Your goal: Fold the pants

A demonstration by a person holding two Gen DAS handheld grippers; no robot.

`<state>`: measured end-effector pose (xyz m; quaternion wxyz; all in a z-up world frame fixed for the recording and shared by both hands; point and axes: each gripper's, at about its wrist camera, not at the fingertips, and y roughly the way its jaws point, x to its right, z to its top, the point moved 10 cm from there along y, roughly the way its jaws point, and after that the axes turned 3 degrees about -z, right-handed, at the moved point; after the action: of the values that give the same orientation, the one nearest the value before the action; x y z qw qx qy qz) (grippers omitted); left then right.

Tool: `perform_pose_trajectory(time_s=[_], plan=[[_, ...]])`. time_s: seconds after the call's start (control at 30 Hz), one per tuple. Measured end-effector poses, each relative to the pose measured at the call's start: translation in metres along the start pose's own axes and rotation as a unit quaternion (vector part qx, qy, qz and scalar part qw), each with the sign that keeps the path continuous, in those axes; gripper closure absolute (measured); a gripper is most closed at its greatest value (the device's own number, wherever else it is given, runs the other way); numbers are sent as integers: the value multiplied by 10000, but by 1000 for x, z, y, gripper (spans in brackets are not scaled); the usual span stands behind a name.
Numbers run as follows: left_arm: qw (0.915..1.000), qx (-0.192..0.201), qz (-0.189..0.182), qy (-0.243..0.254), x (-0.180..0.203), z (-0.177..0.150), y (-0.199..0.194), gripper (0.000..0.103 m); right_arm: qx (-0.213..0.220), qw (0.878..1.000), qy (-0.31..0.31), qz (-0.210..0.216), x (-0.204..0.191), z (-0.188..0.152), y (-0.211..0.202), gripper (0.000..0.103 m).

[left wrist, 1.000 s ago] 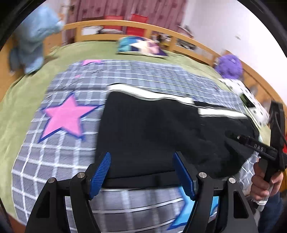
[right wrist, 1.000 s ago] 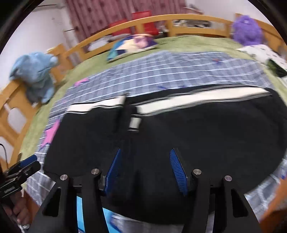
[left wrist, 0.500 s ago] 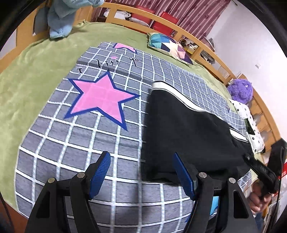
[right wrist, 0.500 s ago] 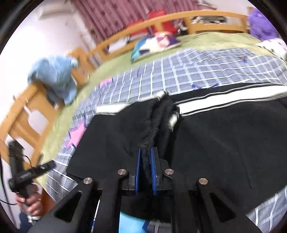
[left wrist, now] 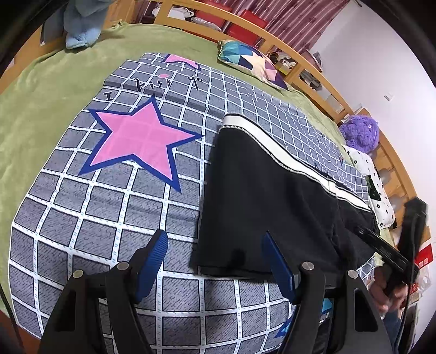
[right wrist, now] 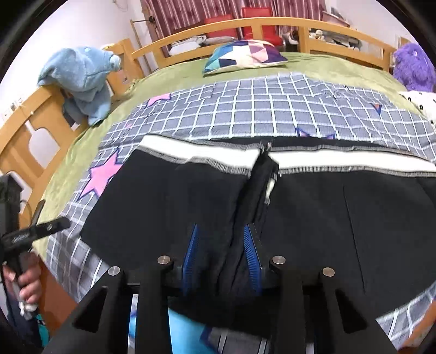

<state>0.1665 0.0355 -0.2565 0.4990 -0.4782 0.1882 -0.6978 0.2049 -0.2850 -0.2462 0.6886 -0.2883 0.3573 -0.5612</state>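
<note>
Black fleecy pants with a white side stripe [left wrist: 261, 190] lay spread flat across a grey checked blanket printed with pink stars [left wrist: 90, 207], over the olive-green cover of a wooden-railed bed [right wrist: 272, 23]. Left gripper [left wrist: 215, 261] hovered with blue-padded jaws spread wide above the near corner of the pants' hem end, nothing between them but blanket and that corner, no pad touching cloth. Right gripper [right wrist: 222, 252] sat low over the middle of the pants, jaws opening, with a raised ridge of black fabric running up between them toward the stripe; pads close beside the ridge but not seen pressing it. Farther back on the bed: a cushion patterned in coloured triangles [right wrist: 244, 55], a light-blue plush toy draped on the rail [right wrist: 81, 79], a purple furry toy [right wrist: 412, 66].
</note>
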Motion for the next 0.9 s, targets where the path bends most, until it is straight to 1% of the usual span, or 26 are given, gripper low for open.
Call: perform_pose_trajectory(time_s=[0.1,0.17,0.2,0.23,0.27,0.3,0.33,0.37,0.4,0.43,0.47,0.5,0.57,0.63,0.67,0.7,0.73,0.77,0.8,0.87,0.9], plan=[[10000,10,-6,-12,-1,1,-1,33,-148,9999,33,-53,3,6,25,69],[10000,8,-8,-12,-1,2,-1,33,-325,9994,19,-145,6,7,46,70],[10000,1,-3,-11,-1,1,-1,33,-419,9989,10,-198,6,6,55,86],[10000,-15,-1,-3,-1,2,-1,33,-474,9988,-10,-145,3,4,59,97],[10000,-29,2,8,-1,1,0,33,-531,9986,-49,-66,-1,3,63,97],[10000,-39,9,24,-1,1,-1,33,-418,9990,-152,-92,-2,6,59,98],[10000,-37,10,39,-1,1,-1,33,-118,9995,-213,-189,0,13,47,98],[10000,-34,12,53,0,1,-2,33,138,9998,-100,-143,5,21,34,98],[10000,-42,8,64,0,1,-1,33,231,9996,146,3,13,27,26,98],[10000,-60,-2,78,1,1,0,33,213,9987,447,143,24,30,22,98],[9999,-73,-1,86,2,1,1,33,150,9977,634,186,34,30,24,97],[9999,-87,3,95,3,1,3,33,48,9975,683,147,41,27,29,97],[9998,-125,-17,120,6,-1,5,33,-288,9979,579,26,43,17,47,96],[9997,-128,-52,188,11,-2,4,33,-543,9976,422,-118,41,6,56,88],[9997,-119,-47,217,11,-3,3,33,-578,9973,430,-138,40,4,54,78],[9997,-111,-37,234,12,-3,3,33,-555,9972,496,-81,39,2,53,65],[9996,-121,-29,234,12,-3,3,33,-497,9971,578,29,38,2,49,58],[9997,-138,-30,220,11,-3,4,33,-439,9970,636,73,38,1,48,48],[9997,-163,-37,189,11,-3,5,33,-433,9969,656,32,40,-1,49,47],[9997,-169,-73,159,12,-4,5,33,-695,9957,597,-158,41,-8,63,47],[9997,-163,-82,168,12,-4,5,33,-815,9948,576,-203,40,-10,71,50]])
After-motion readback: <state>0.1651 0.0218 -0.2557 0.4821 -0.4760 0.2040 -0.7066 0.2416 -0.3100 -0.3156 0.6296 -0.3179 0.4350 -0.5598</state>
